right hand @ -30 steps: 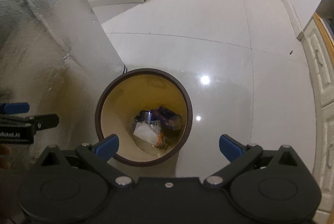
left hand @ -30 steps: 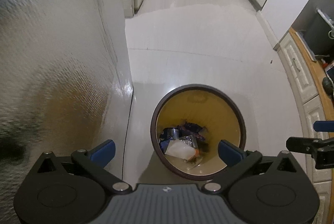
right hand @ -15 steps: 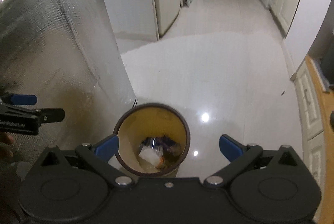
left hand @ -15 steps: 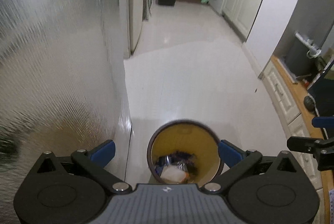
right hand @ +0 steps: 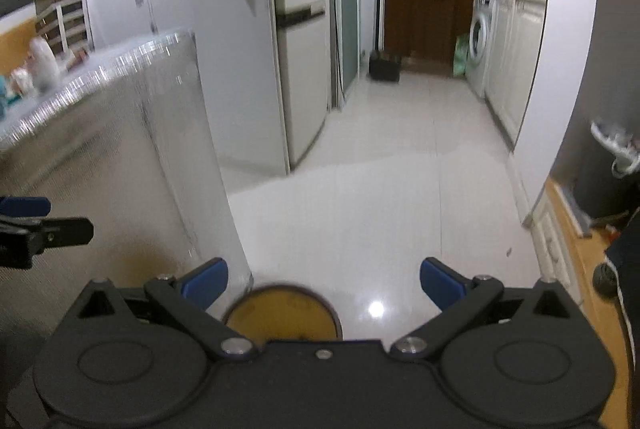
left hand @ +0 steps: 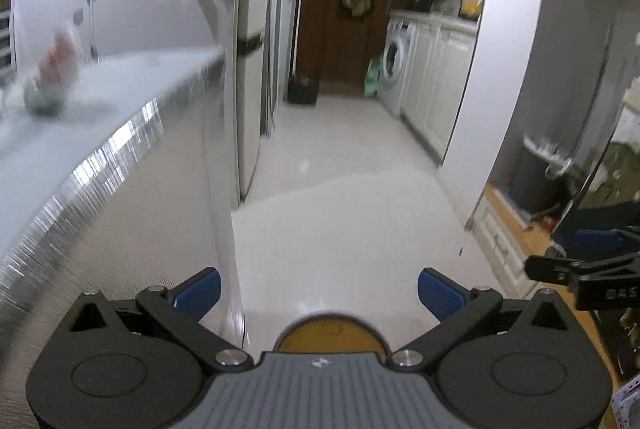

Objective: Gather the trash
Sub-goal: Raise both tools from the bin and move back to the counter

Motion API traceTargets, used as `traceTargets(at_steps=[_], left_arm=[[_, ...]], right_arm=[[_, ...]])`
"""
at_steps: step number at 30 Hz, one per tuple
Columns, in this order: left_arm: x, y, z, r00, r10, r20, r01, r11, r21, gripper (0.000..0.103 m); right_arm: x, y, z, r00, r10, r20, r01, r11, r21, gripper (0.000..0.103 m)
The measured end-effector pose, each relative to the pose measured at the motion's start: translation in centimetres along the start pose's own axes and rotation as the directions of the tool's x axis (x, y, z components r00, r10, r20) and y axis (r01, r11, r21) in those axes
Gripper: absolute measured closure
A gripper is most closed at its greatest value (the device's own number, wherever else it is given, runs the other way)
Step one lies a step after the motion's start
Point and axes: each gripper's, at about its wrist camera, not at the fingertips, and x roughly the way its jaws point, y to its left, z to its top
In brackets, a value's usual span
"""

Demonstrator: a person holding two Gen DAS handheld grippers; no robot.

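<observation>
While both tongs, left [left hand: 319,290] and right [right hand: 324,284], gape empty, the round brown-rimmed bin [right hand: 282,318] sits on glossy tile.

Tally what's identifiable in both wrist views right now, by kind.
Trash bin: 1
Grippers: 2, left and right, both with fingers spread and empty
Washing machine: 1
Fridge: 1
Counter: 1
Total: 6
Items on the counter are too blurred to count.

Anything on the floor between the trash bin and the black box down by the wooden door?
Both wrist views show only bare white floor tiles between the trash bin and the black box. A ceiling-light glare spot sits just right of the bin.
</observation>
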Motion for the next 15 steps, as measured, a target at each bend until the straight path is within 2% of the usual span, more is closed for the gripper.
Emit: traceTargets(at_steps=[3, 6, 11, 15], left_arm=[[-3.0, -0.1, 1.5, 0.996, 0.001, 0.087, -0.002, 1.0, 0.002, 0.0], [-5.9, -0.3, 3.5, 0.985, 0.012, 0.171, -0.015, 1.0, 0.013, 0.0], [-9.8, 0.3, 7.4, 0.956, 0.056, 0.287, -0.067, 0.997, 0.029, 0.0], [-11.6, 1.5, 10.3, 0.933, 0.105, 0.343, -0.124, 0.992, 0.035, 0.0]], right_arm=[[-1.7, 0.7, 1.1, 0.998, 0.01, 0.066, -0.01, 1.0, -0.006, 0.0], [-3.1, 1.5, 2.2, 0.991, 0.023, 0.132, -0.021, 1.0, -0.014, 0.0], [-5.4, 3.3, 4.4, 0.973, 0.048, 0.227, -0.043, 0.999, -0.028, 0.0], [-5.8, 4.9, 6.6, 0.957, 0.069, 0.281, -0.064, 0.998, -0.027, 0.0]])
